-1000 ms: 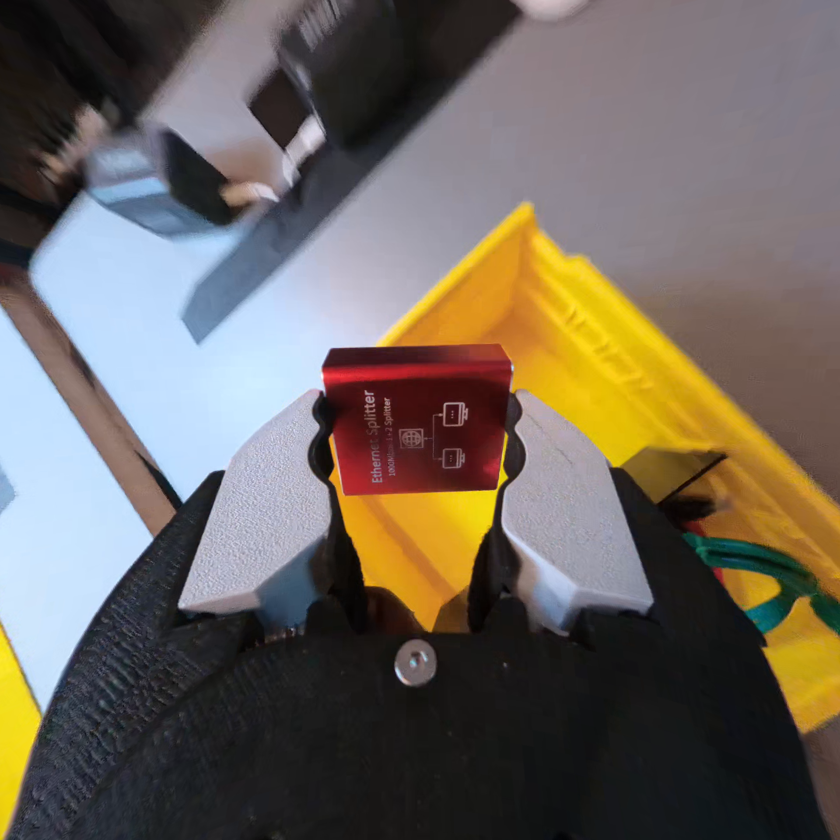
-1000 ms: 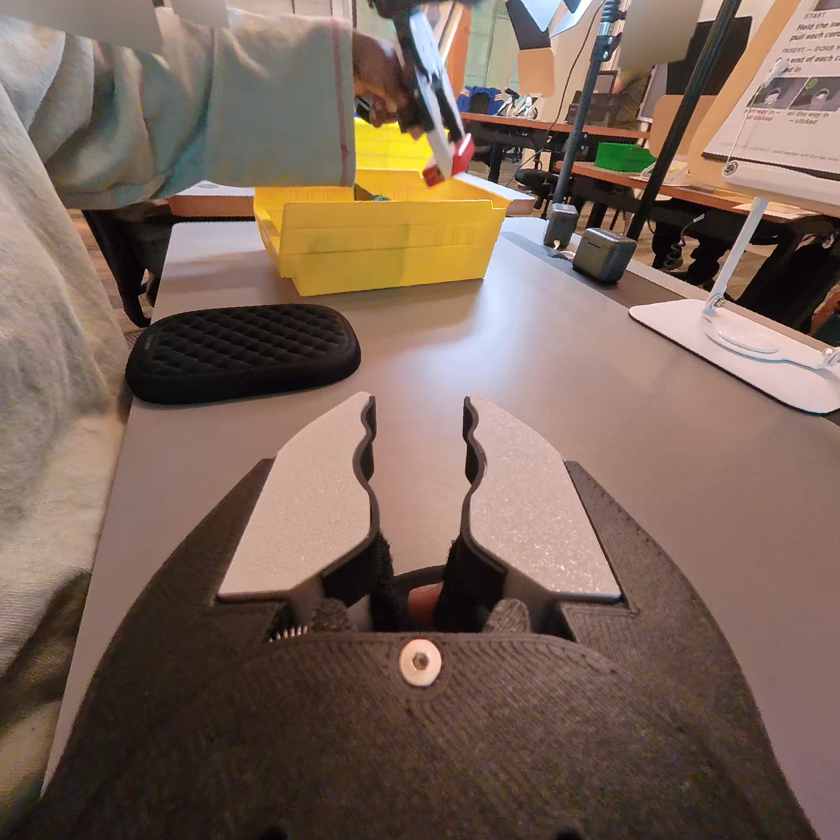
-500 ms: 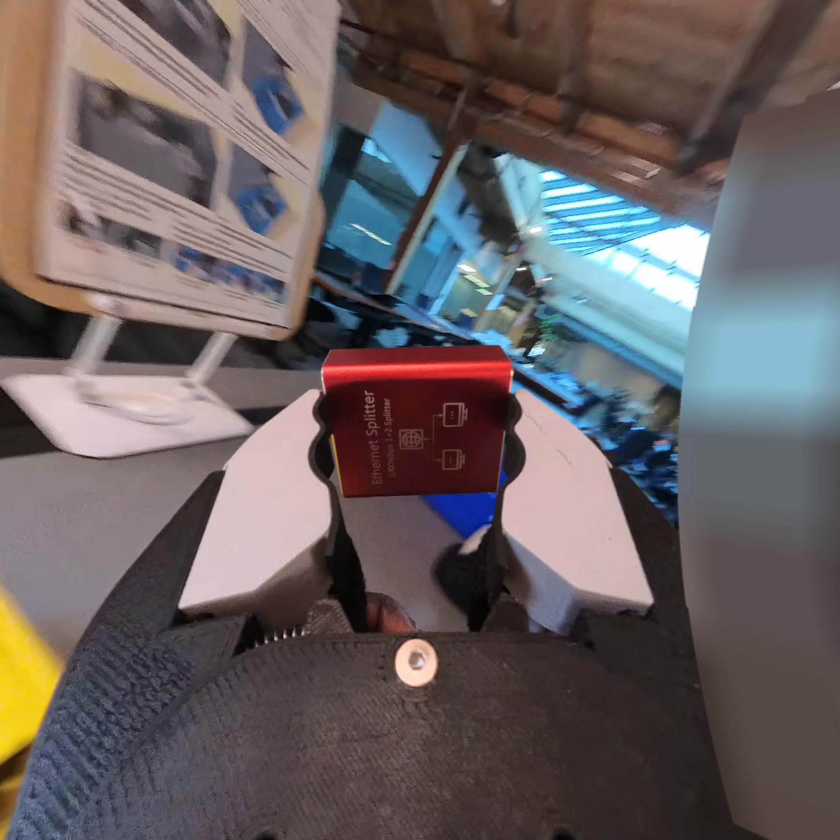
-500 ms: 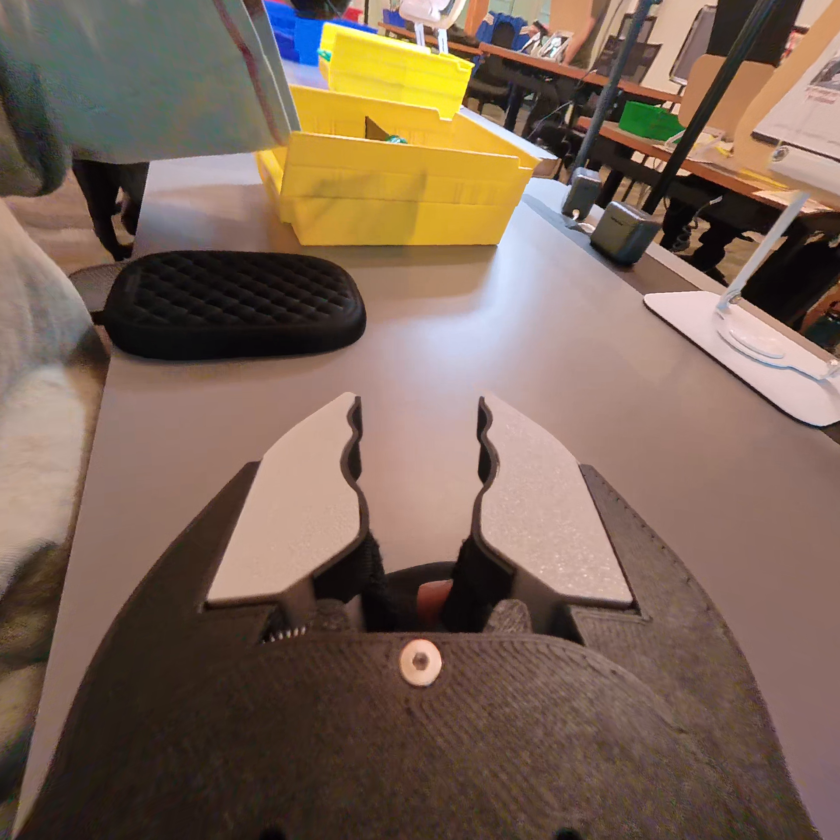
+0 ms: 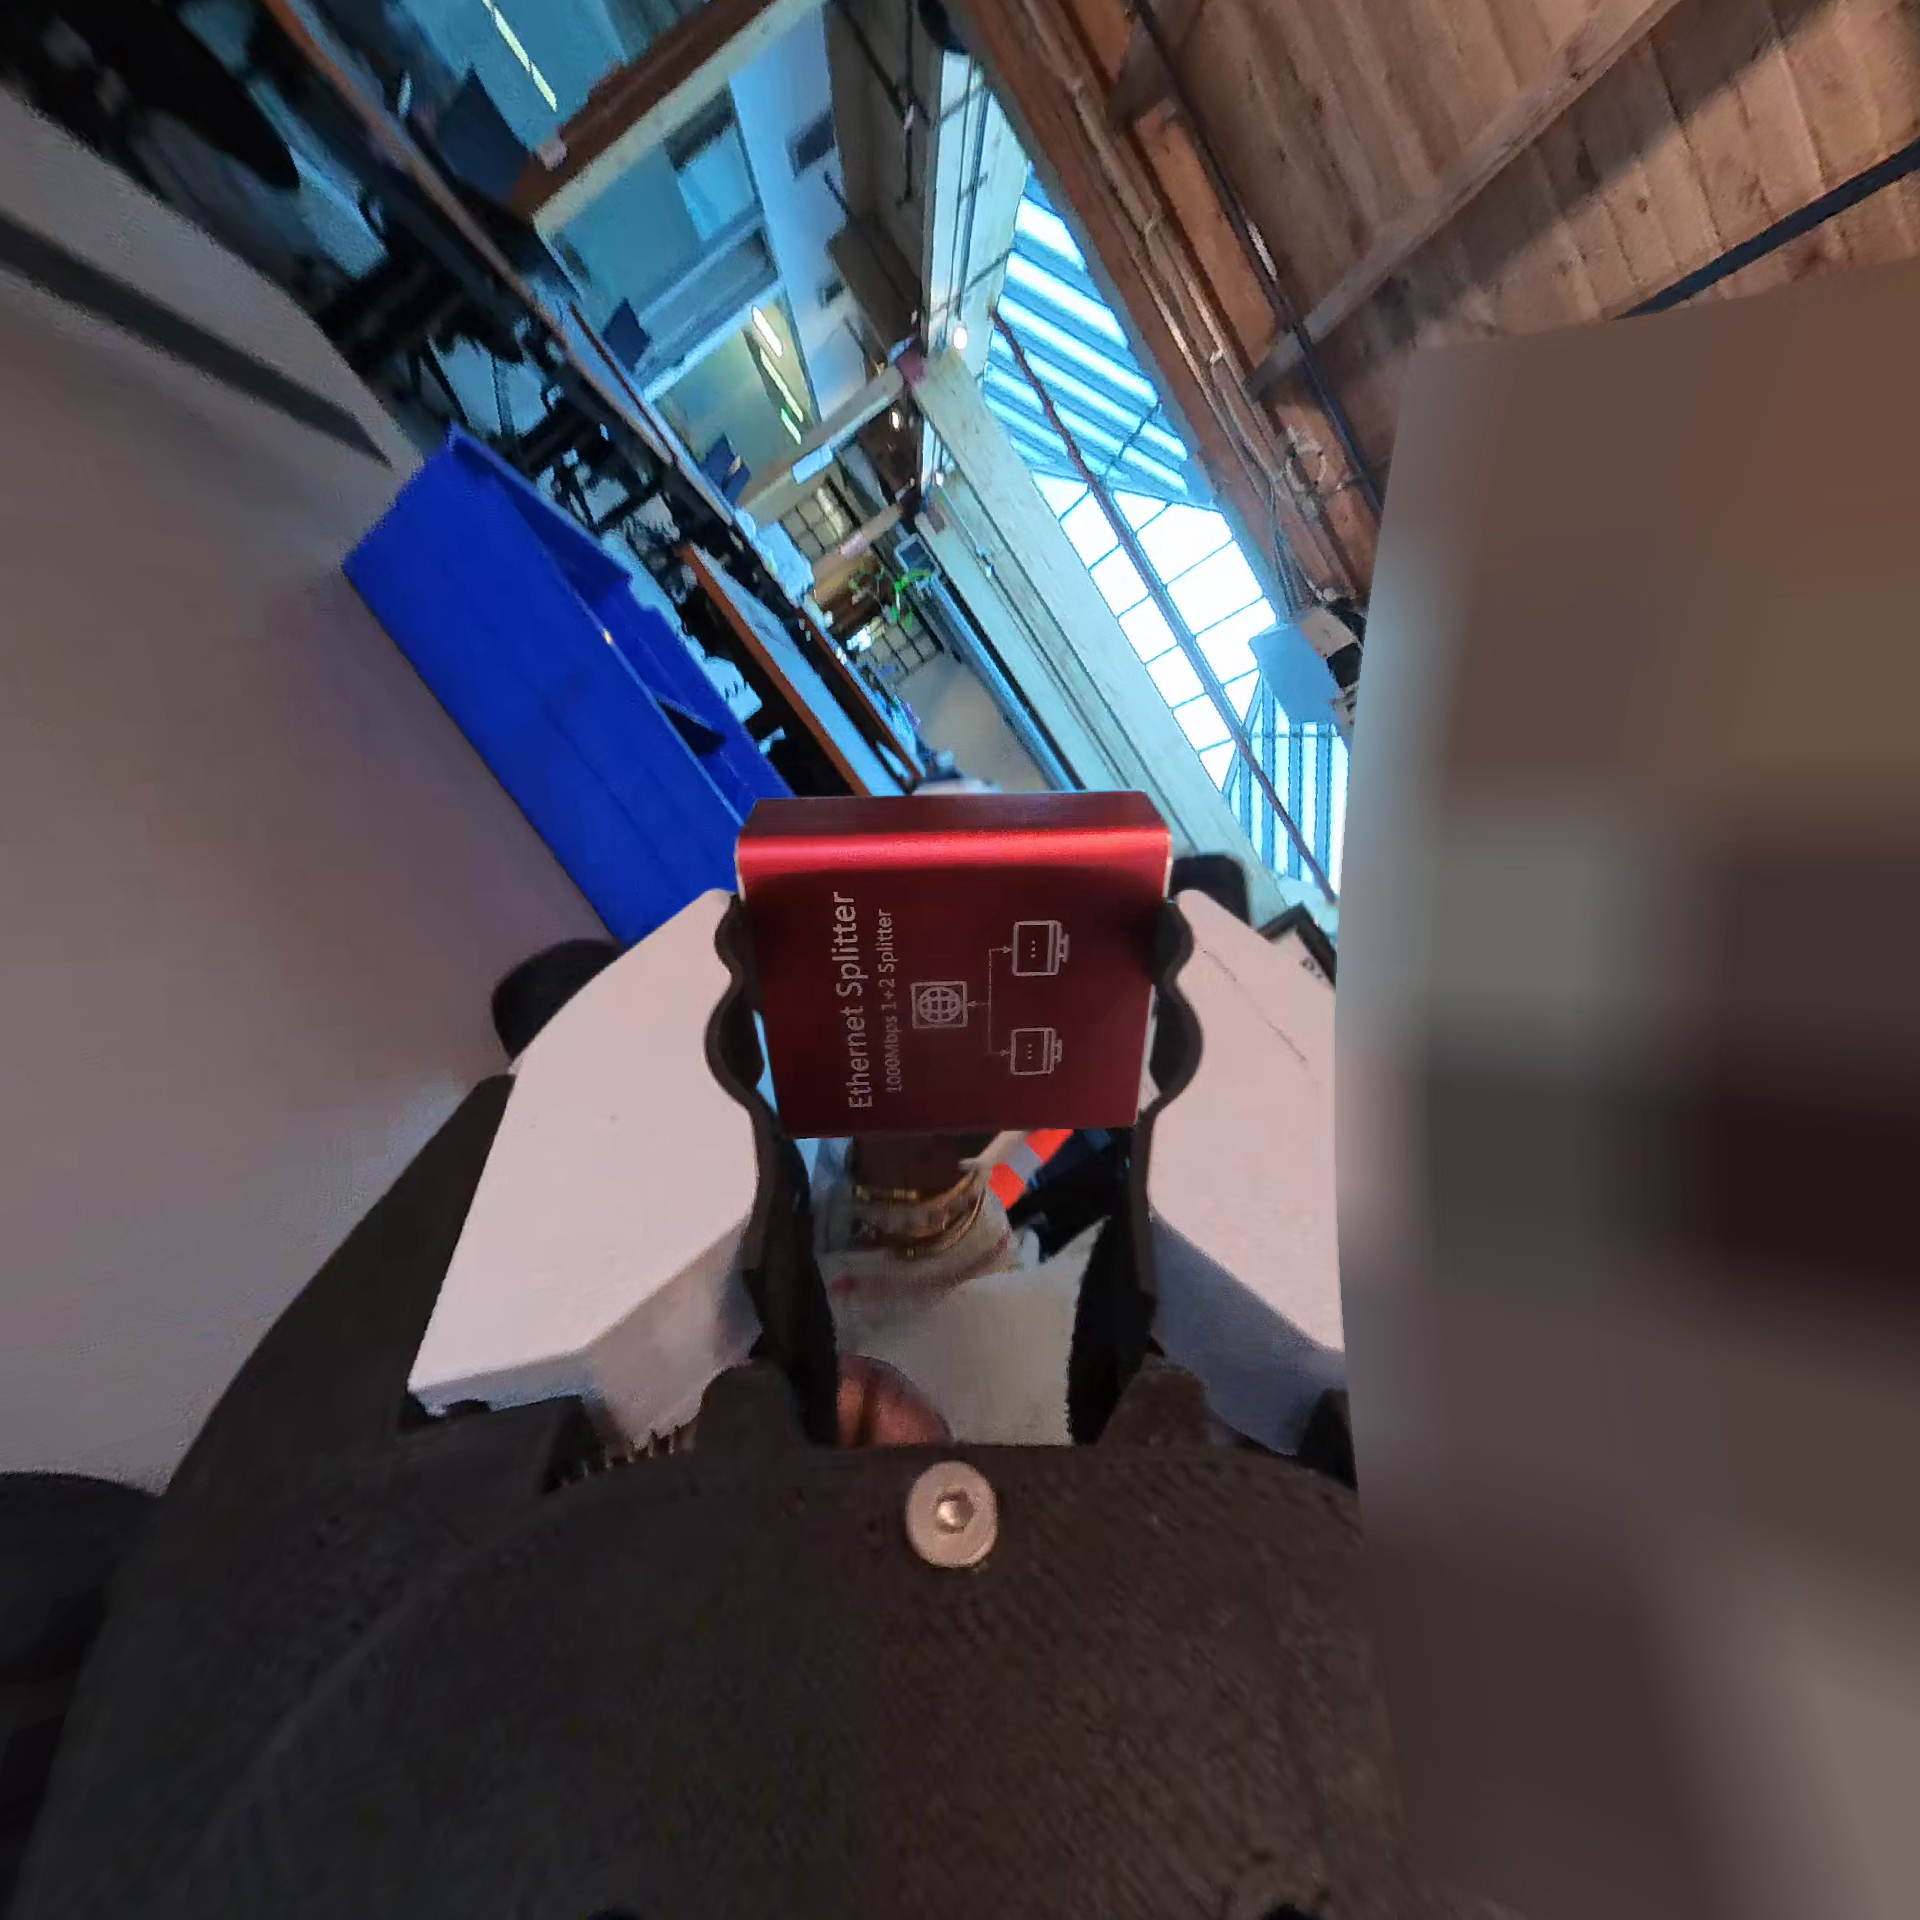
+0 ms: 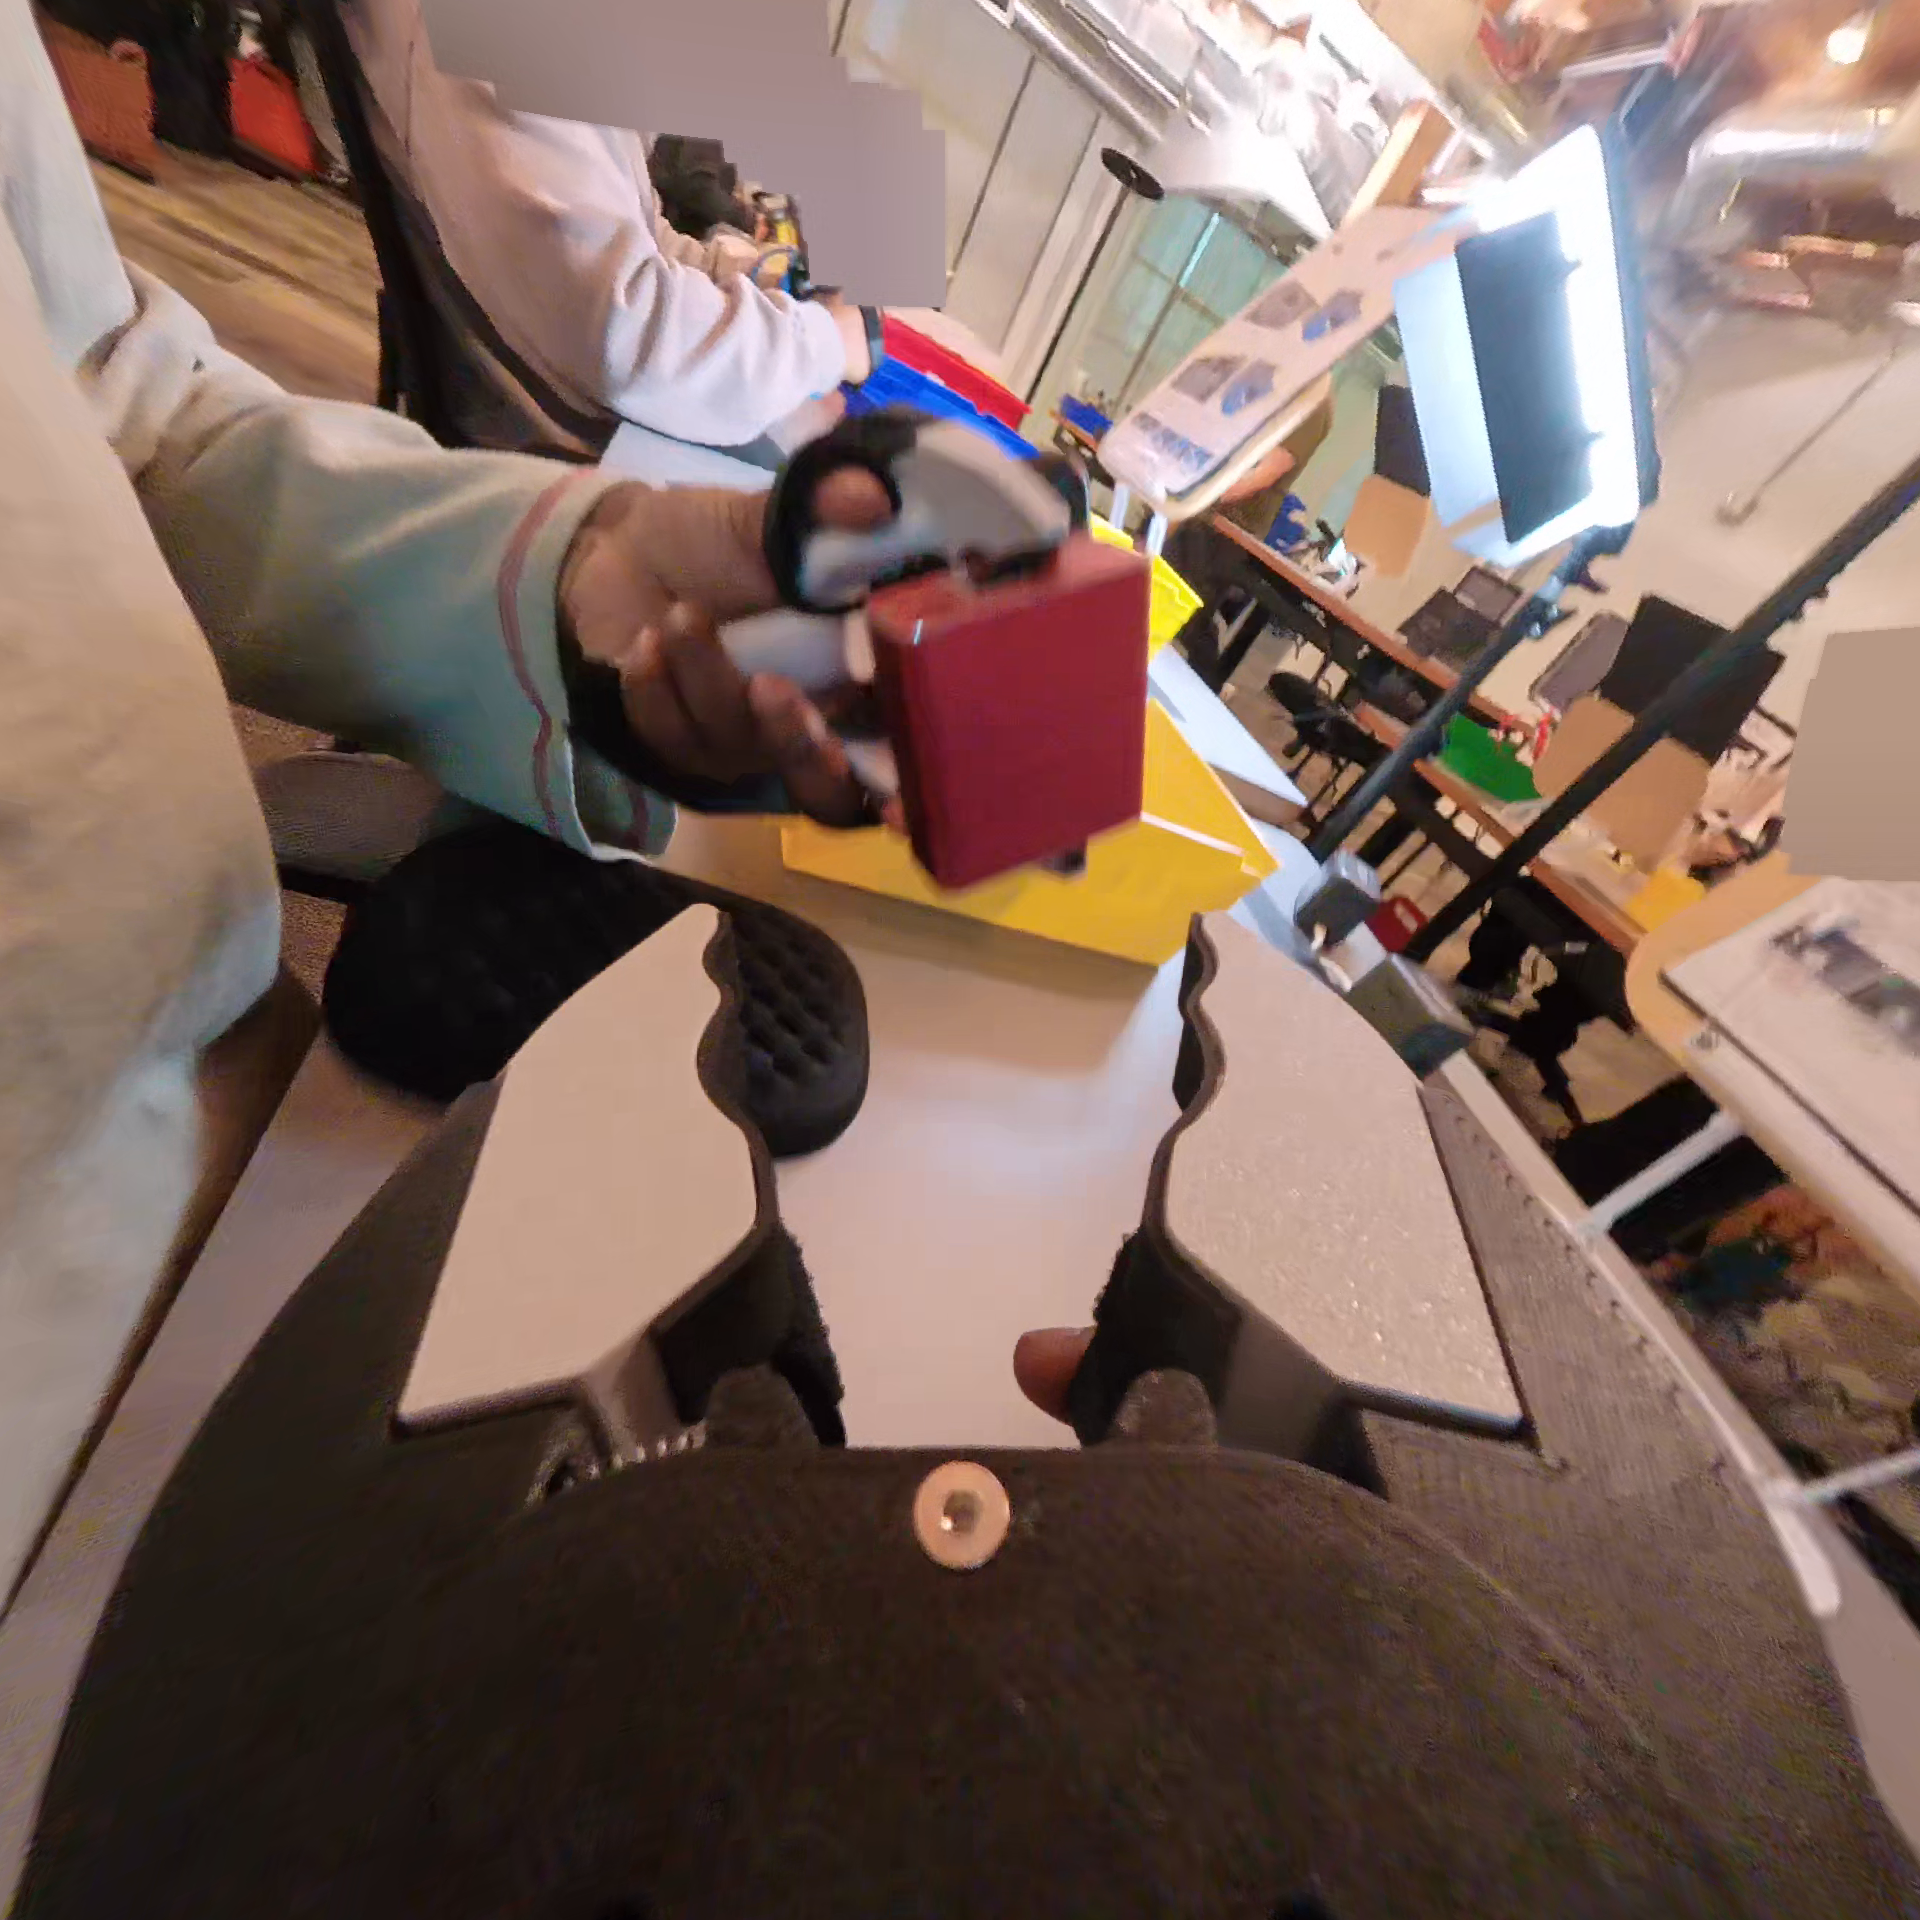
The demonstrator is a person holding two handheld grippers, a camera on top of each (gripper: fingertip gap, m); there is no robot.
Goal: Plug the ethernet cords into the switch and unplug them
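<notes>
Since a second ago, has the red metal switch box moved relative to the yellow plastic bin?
Yes. In the right wrist view the red metal switch box, clamped in the left gripper, has come forward from above the yellow plastic bin, toward the right gripper.

- My right wrist view shows the grey desk [image 6: 966, 1195] running ahead, its top matte and plain.
- A black quilted pad [image 6: 582, 987] lies flat on the desk, near its left edge.
- A yellow bin [image 6: 1122, 894] sits on the desk farther back, beyond the pad.
- A small grey box [image 6: 1403, 1003] rests at the desk's right edge; I can't tell what it is.
</notes>
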